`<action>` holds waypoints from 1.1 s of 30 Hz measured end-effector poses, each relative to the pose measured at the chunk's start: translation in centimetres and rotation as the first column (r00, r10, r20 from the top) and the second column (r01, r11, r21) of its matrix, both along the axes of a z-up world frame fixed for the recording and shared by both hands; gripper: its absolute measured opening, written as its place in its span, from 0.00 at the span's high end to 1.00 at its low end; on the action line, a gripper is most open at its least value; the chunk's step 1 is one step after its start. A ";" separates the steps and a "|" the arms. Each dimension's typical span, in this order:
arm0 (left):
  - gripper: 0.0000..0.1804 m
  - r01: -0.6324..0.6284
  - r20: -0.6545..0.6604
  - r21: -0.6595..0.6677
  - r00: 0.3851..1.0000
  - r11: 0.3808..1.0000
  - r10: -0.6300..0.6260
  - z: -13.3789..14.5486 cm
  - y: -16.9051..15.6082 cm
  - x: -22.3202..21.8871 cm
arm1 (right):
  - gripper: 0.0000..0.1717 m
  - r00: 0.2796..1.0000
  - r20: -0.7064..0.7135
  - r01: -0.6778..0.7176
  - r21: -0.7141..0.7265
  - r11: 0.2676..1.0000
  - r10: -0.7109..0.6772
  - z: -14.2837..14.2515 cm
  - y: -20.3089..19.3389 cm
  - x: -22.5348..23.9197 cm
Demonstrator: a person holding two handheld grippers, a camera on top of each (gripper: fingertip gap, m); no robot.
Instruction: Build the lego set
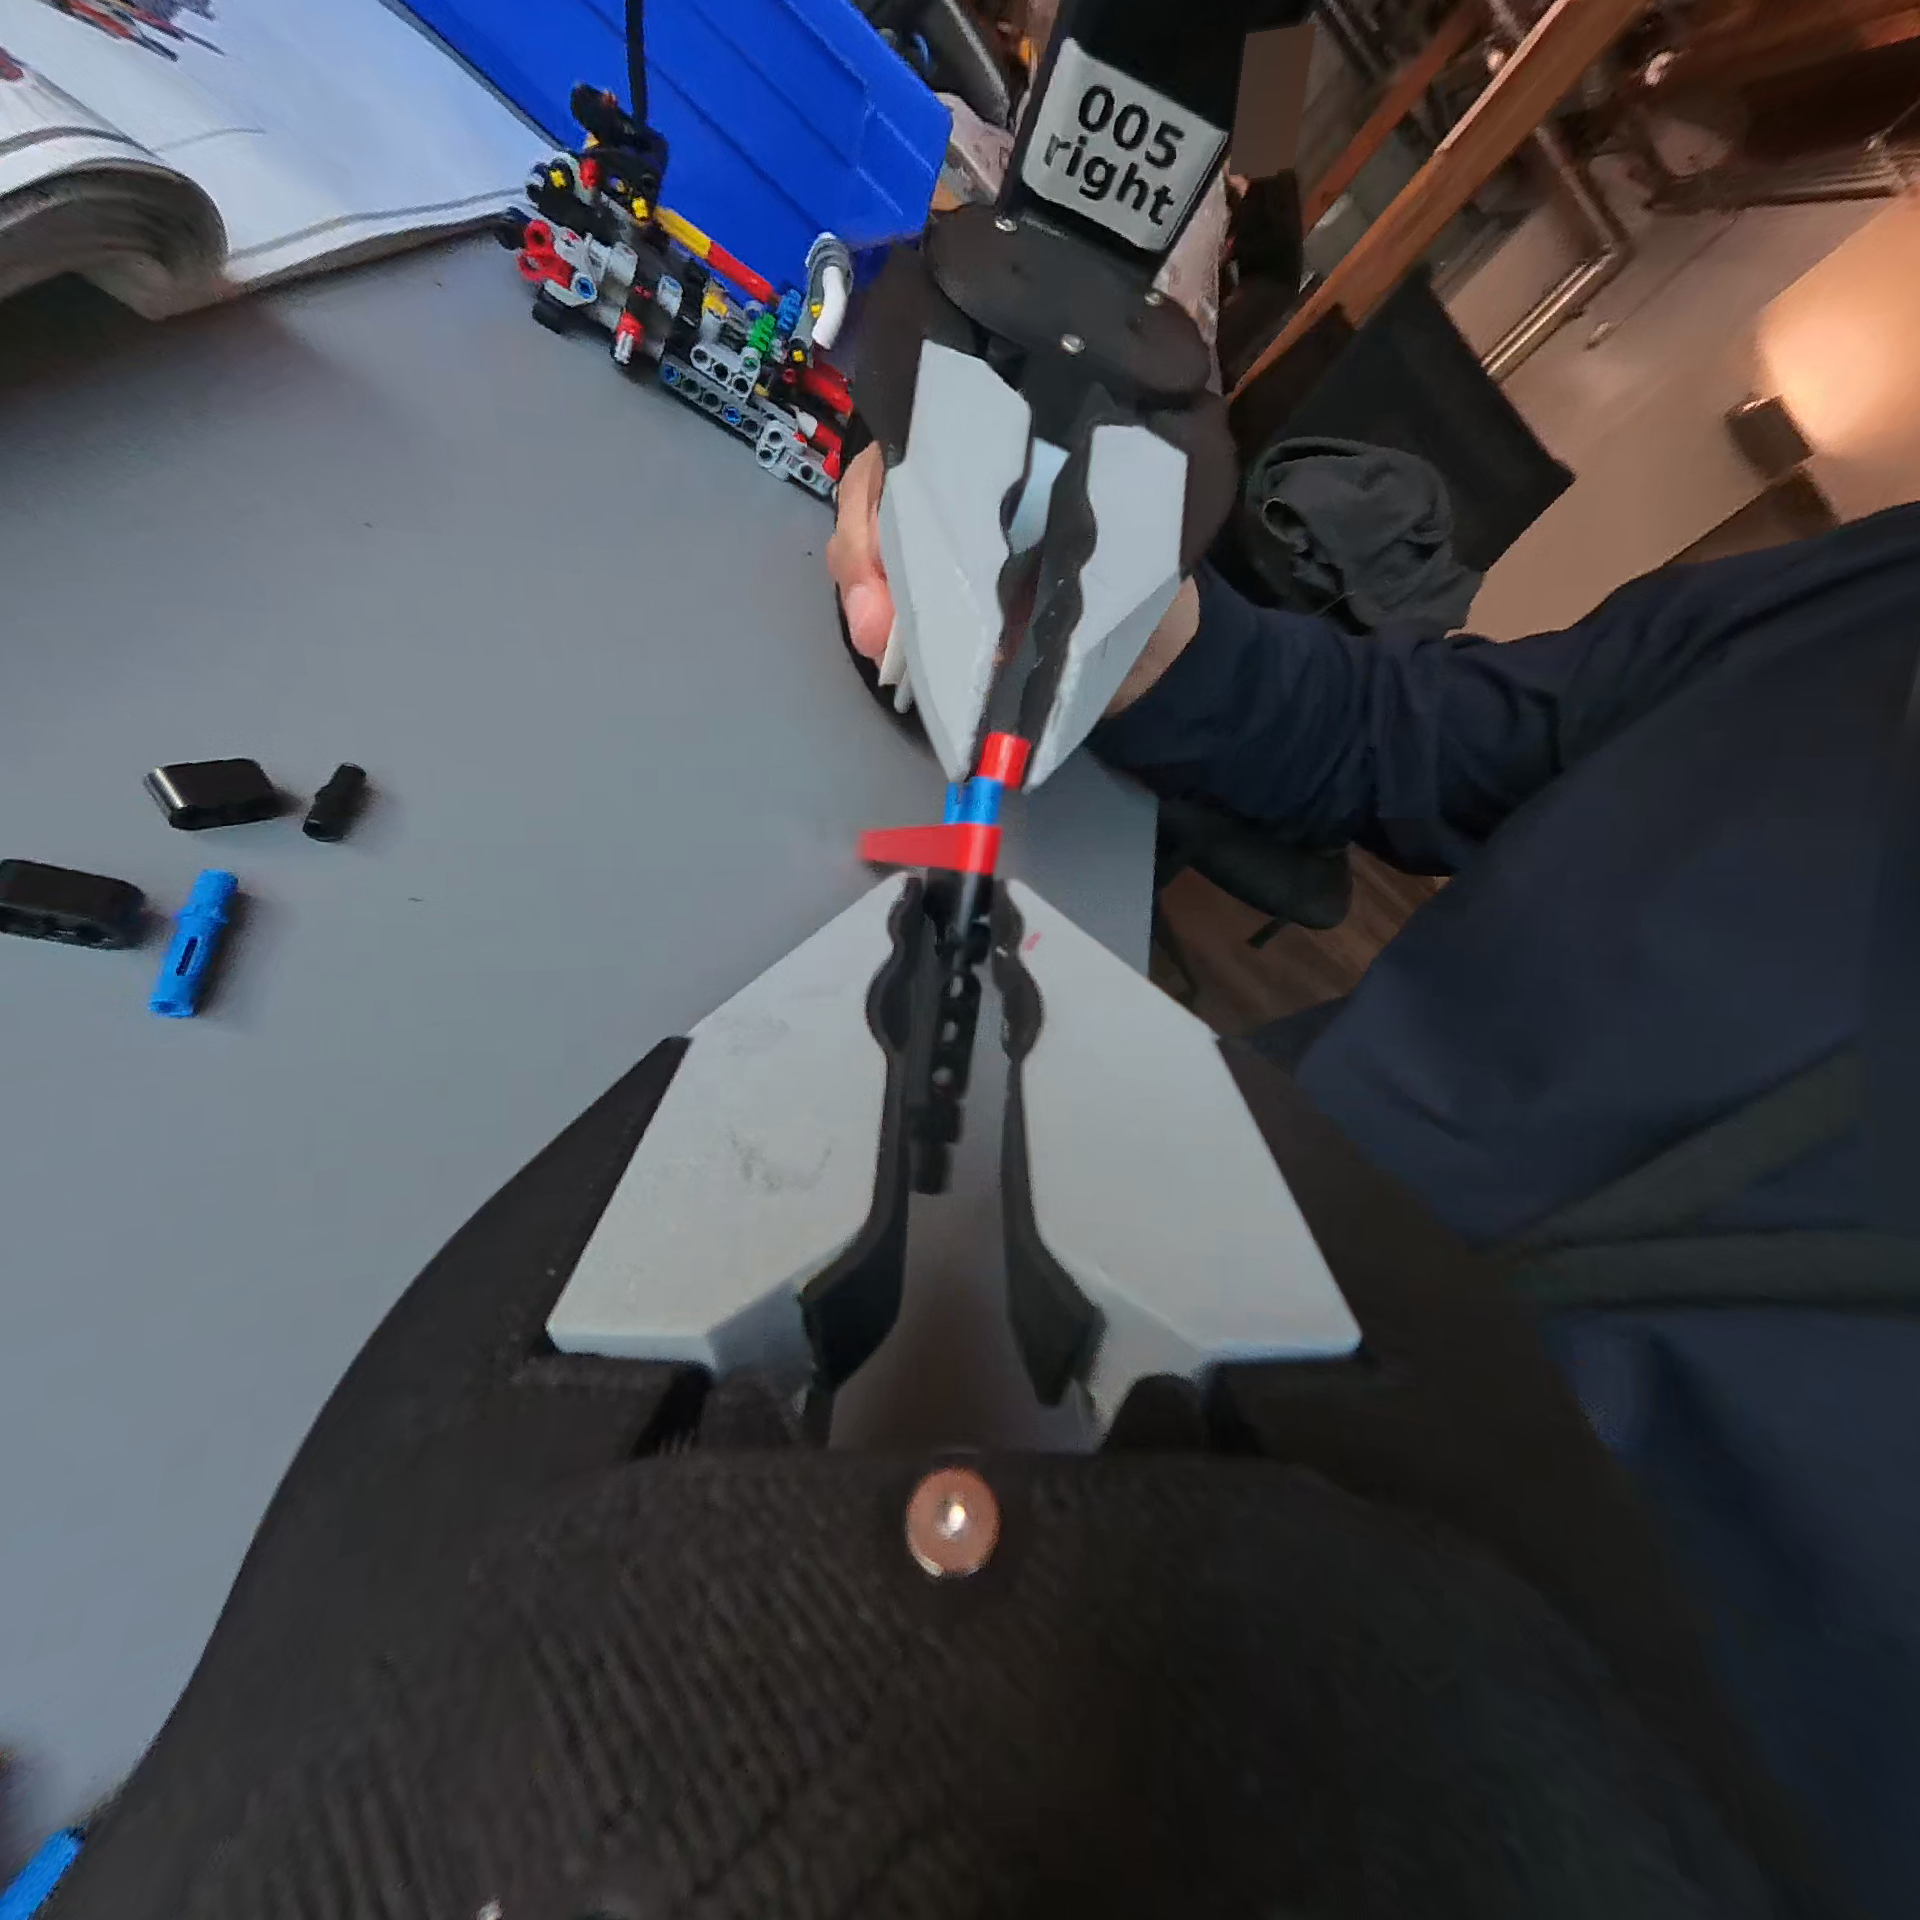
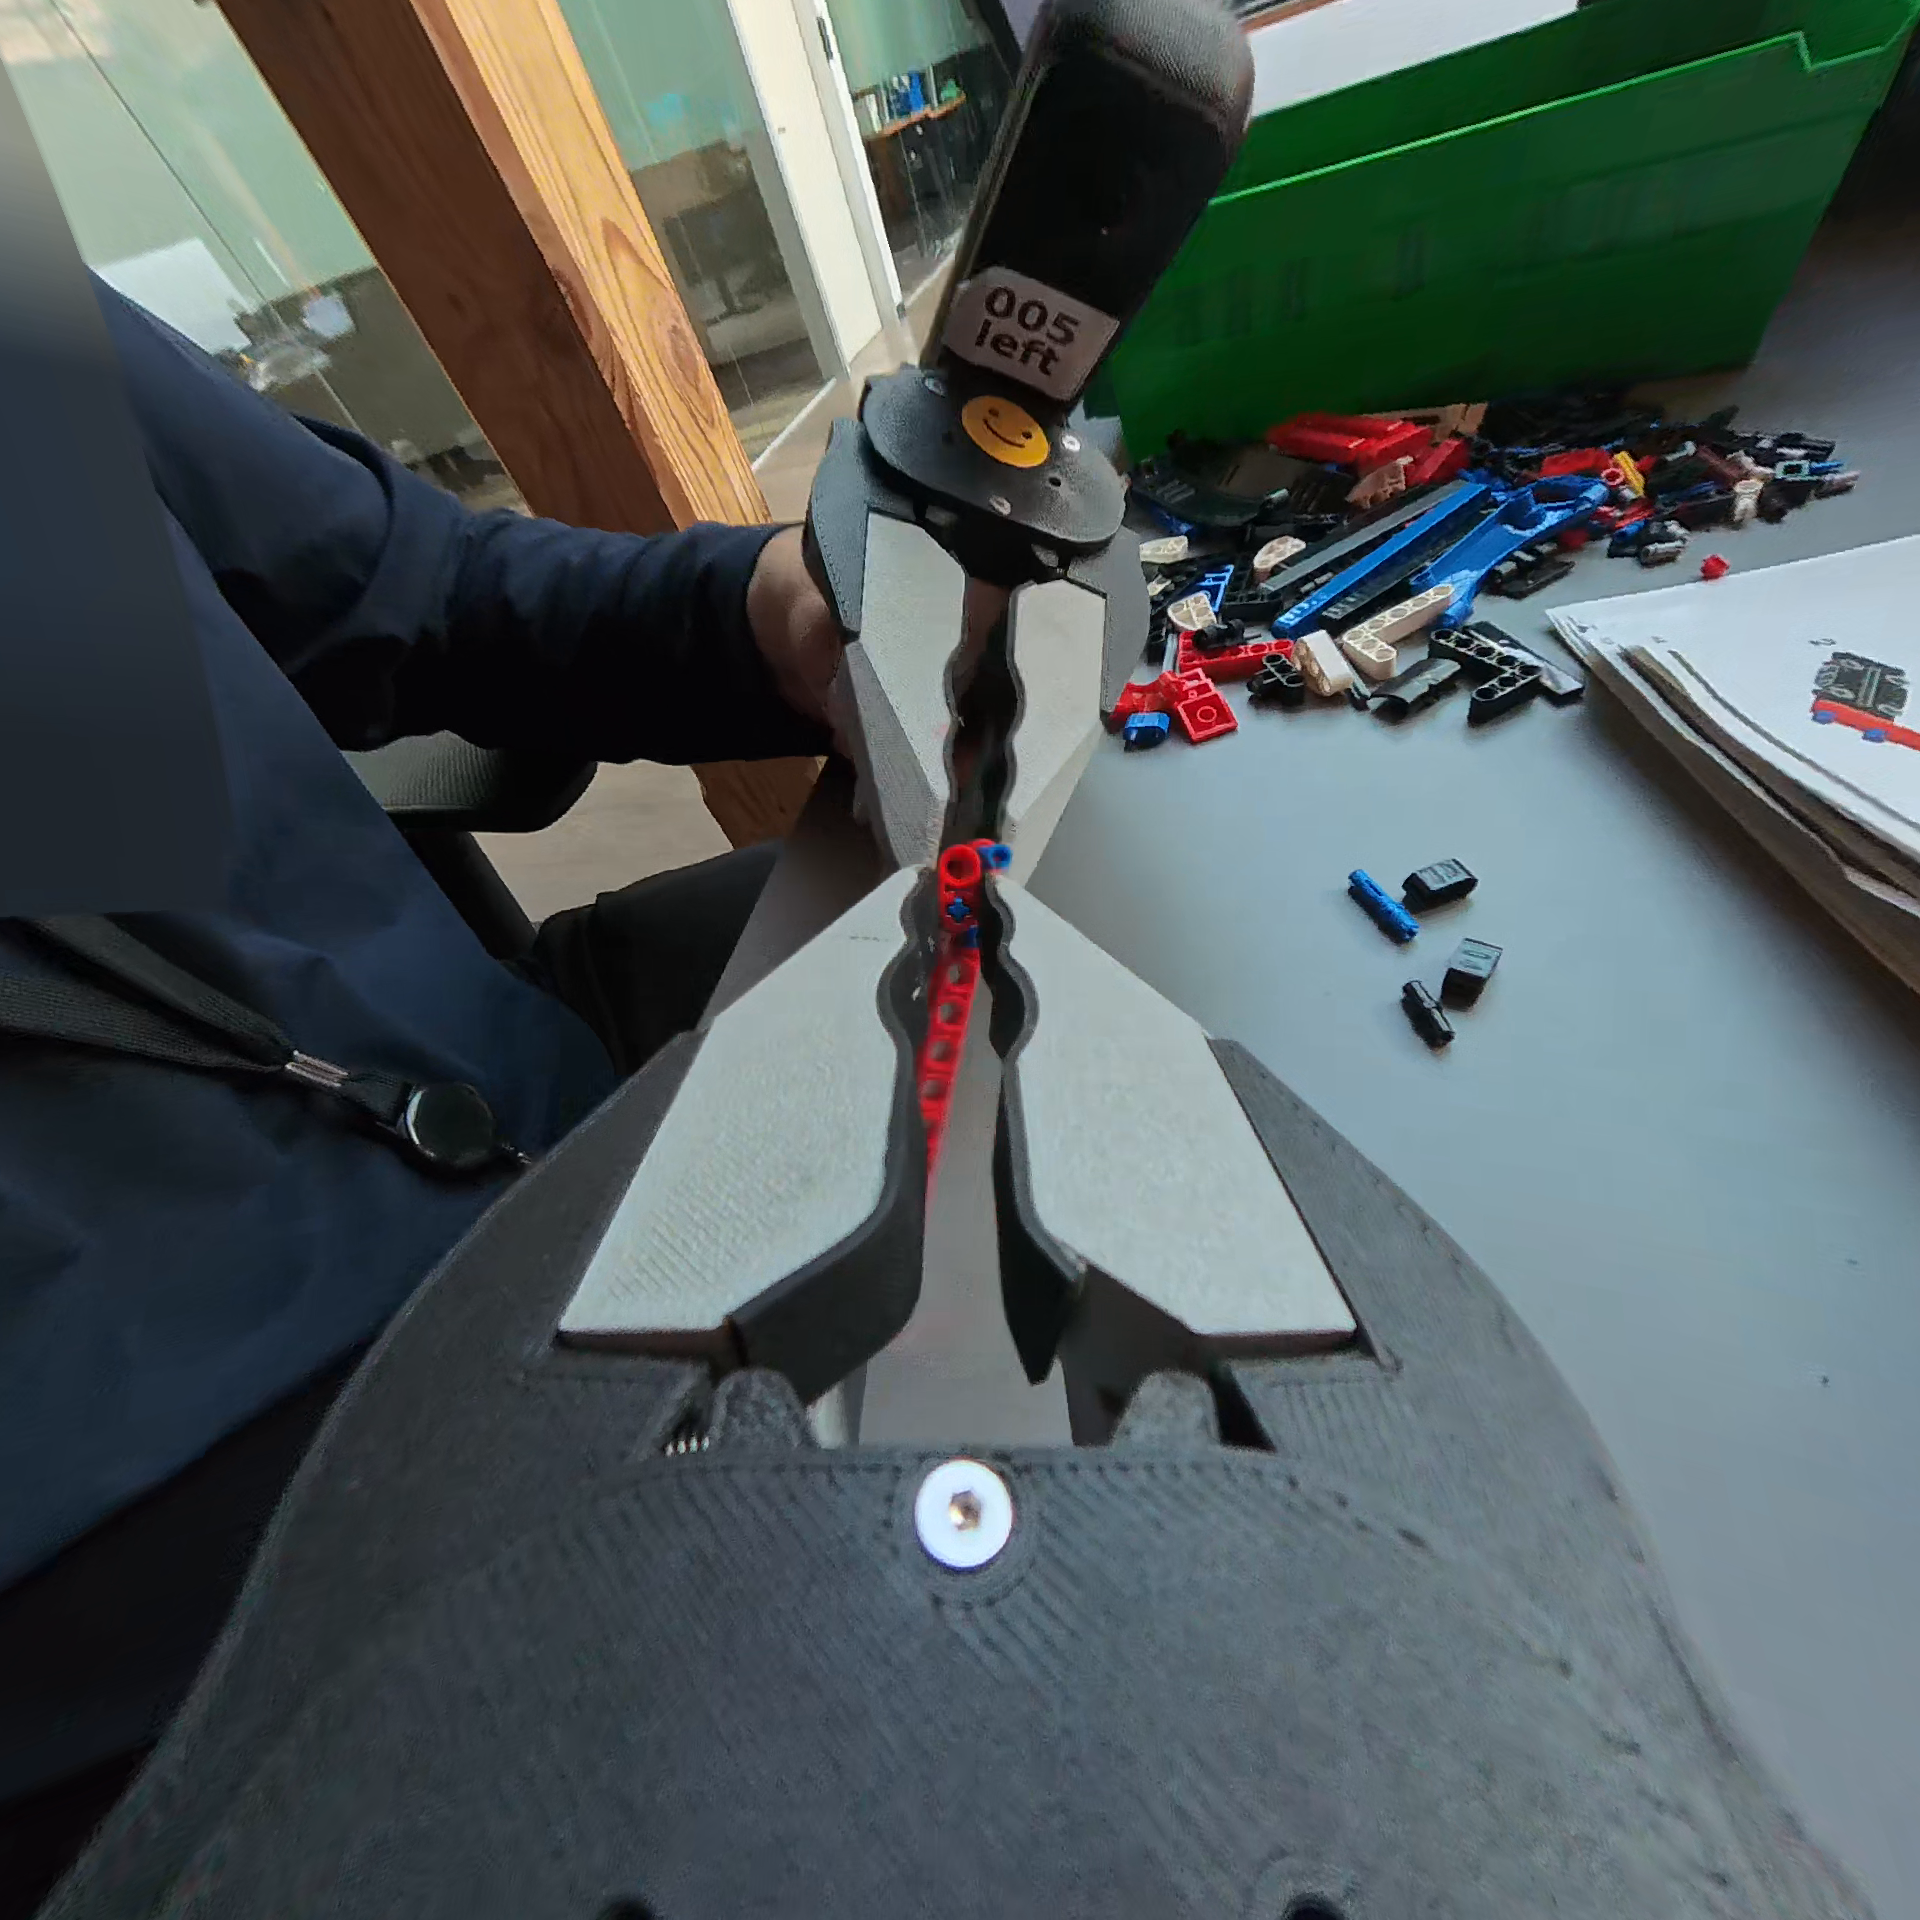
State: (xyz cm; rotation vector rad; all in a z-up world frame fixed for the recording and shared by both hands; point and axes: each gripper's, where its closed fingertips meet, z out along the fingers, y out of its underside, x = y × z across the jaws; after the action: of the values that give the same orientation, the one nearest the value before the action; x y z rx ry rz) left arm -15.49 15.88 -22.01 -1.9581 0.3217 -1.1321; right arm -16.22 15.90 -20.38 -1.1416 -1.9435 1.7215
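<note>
In the left wrist view my left gripper [image 1: 951, 899] is shut on a black beam with holes [image 1: 948, 1039] that lies lengthwise between its pads. My right gripper [image 1: 1000, 774] comes in from above, tip to tip with it. Between the tips sit a blue connector [image 1: 971, 802] and a red piece [image 1: 930, 847] that sticks out to the left. In the right wrist view my right gripper [image 2: 961, 883] is shut on a thin red beam with holes [image 2: 943, 1039]. A blue pin [image 2: 995, 855] shows at the beam's far end. The left gripper [image 2: 971, 836] meets it there.
Grey table [image 1: 468, 623], its edge just right of the grippers. Loose black pieces [image 1: 213, 792] and a blue pin [image 1: 194, 940] lie to the left. A built assembly [image 1: 686, 301], a blue bin [image 1: 727, 104] and a booklet [image 1: 156, 156] stand behind. Green bin [image 2: 1507, 208] and parts pile [image 2: 1455, 561].
</note>
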 end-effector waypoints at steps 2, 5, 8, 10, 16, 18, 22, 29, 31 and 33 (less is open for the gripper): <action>0.97 0.012 -0.049 -0.007 0.999 1.000 -0.012 -0.5 -0.2 0.1 | 0.98 1.000 0.007 -0.003 0.015 1.000 0.003 -0.4 -0.2 -0.2; 0.97 0.003 -0.104 0.013 0.995 1.000 -0.002 -0.7 -0.3 0.1 | 0.97 1.000 0.015 -0.001 0.009 1.000 0.000 -0.4 -0.1 -0.4; 0.97 -0.011 -0.150 0.090 0.988 0.996 0.024 -0.2 -0.2 0.0 | 0.97 0.999 0.030 0.025 -0.031 0.999 -0.024 -0.2 0.3 -0.6; 0.97 0.012 -0.137 0.125 0.991 0.992 0.005 0.3 -0.4 0.3 | 0.97 0.999 0.044 0.031 -0.074 0.997 -0.027 -0.1 0.3 -0.6; 0.97 0.015 -0.106 0.133 0.994 0.991 -0.001 0.7 -0.2 0.5 | 0.97 0.998 0.049 0.039 -0.132 0.990 -0.033 0.3 0.4 -0.5; 0.97 0.011 -0.129 0.137 0.992 0.990 0.007 0.5 -0.1 0.3 | 0.98 0.998 0.055 0.034 -0.177 0.984 -0.025 0.5 0.5 -0.5; 0.97 0.007 -0.134 0.099 0.991 0.995 0.006 0.0 0.0 0.1 | 0.98 0.998 0.063 0.016 -0.173 0.985 -0.005 0.4 0.2 -0.5; 0.97 0.029 -0.144 0.086 0.989 0.996 -0.017 -0.2 0.0 0.3 | 0.98 0.997 0.076 0.005 -0.156 0.988 0.007 0.1 0.3 -0.4; 0.97 0.026 -0.131 0.085 0.991 0.996 -0.015 -0.1 0.1 0.2 | 0.98 0.998 0.060 -0.002 -0.155 0.988 0.012 0.2 0.2 -0.3; 0.97 0.036 -0.126 0.077 0.992 0.996 -0.026 -0.2 0.1 0.3 | 0.98 0.998 0.055 0.001 -0.141 0.990 0.007 0.2 0.2 -0.4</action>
State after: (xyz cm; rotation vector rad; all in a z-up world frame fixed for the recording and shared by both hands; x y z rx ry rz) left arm -15.20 15.95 -22.17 -1.9636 0.4578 -1.0033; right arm -16.65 16.07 -20.23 -1.2479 -1.8812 1.8734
